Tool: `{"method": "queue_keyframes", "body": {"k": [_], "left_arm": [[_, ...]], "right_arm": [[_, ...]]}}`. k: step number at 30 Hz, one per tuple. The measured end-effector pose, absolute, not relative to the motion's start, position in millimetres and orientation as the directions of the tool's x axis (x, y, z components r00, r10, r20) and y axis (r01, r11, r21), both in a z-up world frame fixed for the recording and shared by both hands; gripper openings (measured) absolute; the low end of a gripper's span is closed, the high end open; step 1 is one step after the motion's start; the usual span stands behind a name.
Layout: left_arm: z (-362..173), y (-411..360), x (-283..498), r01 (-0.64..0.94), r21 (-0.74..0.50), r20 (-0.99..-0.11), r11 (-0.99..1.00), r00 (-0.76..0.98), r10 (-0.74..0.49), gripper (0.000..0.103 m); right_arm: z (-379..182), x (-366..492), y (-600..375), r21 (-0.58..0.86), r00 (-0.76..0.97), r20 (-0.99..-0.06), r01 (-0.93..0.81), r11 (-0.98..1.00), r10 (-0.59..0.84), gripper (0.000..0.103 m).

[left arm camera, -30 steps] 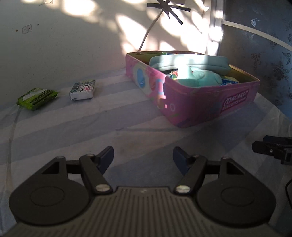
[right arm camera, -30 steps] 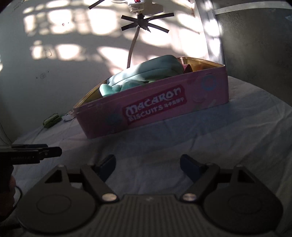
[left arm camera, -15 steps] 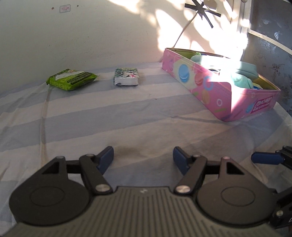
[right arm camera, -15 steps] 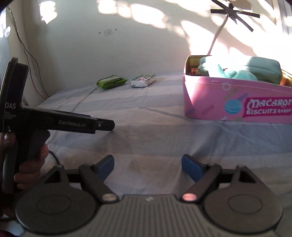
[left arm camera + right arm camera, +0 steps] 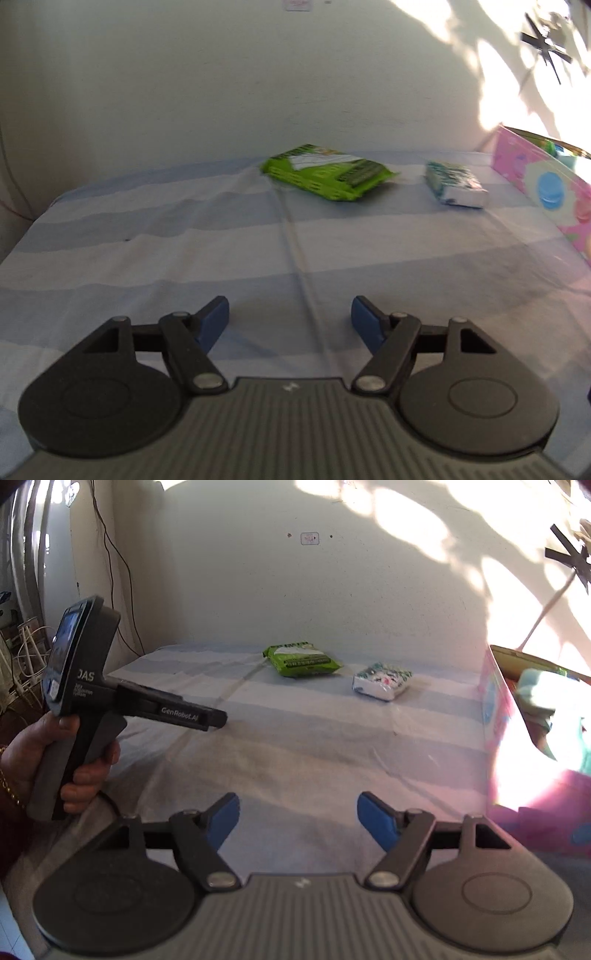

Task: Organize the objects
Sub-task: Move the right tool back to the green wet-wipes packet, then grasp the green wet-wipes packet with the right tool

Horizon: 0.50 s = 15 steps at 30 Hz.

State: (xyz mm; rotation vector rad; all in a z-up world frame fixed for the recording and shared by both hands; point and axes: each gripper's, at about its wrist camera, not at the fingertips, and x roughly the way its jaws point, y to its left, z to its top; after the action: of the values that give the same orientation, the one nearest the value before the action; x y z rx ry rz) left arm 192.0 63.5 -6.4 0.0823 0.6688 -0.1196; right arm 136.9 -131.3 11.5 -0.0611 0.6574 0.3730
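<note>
Swung off the pink biscuit tin point(image 5: 546, 184) toward the green packet point(image 5: 328, 173) left of it; left gripper point(image 5: 290, 319) spreading, right gripper point(image 5: 297, 814) narrowing, both empty, so next pickup looks likely.

"GenRobot.AI" on left tool point(image 5: 216, 718) body

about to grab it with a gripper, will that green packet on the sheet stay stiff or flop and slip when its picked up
The green packet looks like a flat, soft wrapper, so it will probably sag at the ends if pinched in the middle. Its glossy film may be a little slippery. Lying flat on the striped sheet, it should slide, not roll, if pushed.
</note>
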Motion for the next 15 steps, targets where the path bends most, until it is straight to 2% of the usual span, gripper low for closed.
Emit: {"method": "queue_keyframes", "body": {"k": [1, 3, 7, 10, 11, 12, 15], "left_arm": [[-5, 78, 196, 0.113, -0.040, -0.618, 0.993, 0.778, -0.113, 0.078], [-1, 91, 197, 0.073, -0.101, -0.618, 0.992, 0.777, -0.120, 0.078], [0, 93, 194, 0.040, -0.121, -0.612, 0.992, 0.784, -0.106, 0.078], [2, 90, 193, 0.022, -0.120, -0.612, 0.993, 0.786, -0.091, 0.078], [3, 91, 193, 0.017, -0.130, -0.612, 0.991, 0.785, -0.094, 0.078], [3, 94, 193, 0.012, -0.148, -0.612, 0.989, 0.784, -0.101, 0.078], [5, 105, 195, -0.010, -0.199, -0.612, 0.980, 0.782, -0.117, 0.078]], "right_arm": [[14, 146, -128, 0.060, 0.732, -0.604, -0.353, 0.933, 0.316, 0.072], [17, 169, -124, 0.071, 0.740, -0.595, -0.339, 0.938, 0.313, 0.072], [13, 223, -115, 0.108, 0.758, -0.584, -0.284, 0.953, 0.292, 0.072], [7, 269, -108, 0.192, 0.744, -0.587, -0.256, 0.948, 0.319, 0.072], [7, 284, -103, 0.208, 0.743, -0.581, -0.260, 0.943, 0.333, 0.075], [6, 301, -95, 0.216, 0.738, -0.579, -0.272, 0.938, 0.347, 0.085], [1, 348, -71, 0.225, 0.724, -0.584, -0.291, 0.930, 0.368, 0.094]]}}
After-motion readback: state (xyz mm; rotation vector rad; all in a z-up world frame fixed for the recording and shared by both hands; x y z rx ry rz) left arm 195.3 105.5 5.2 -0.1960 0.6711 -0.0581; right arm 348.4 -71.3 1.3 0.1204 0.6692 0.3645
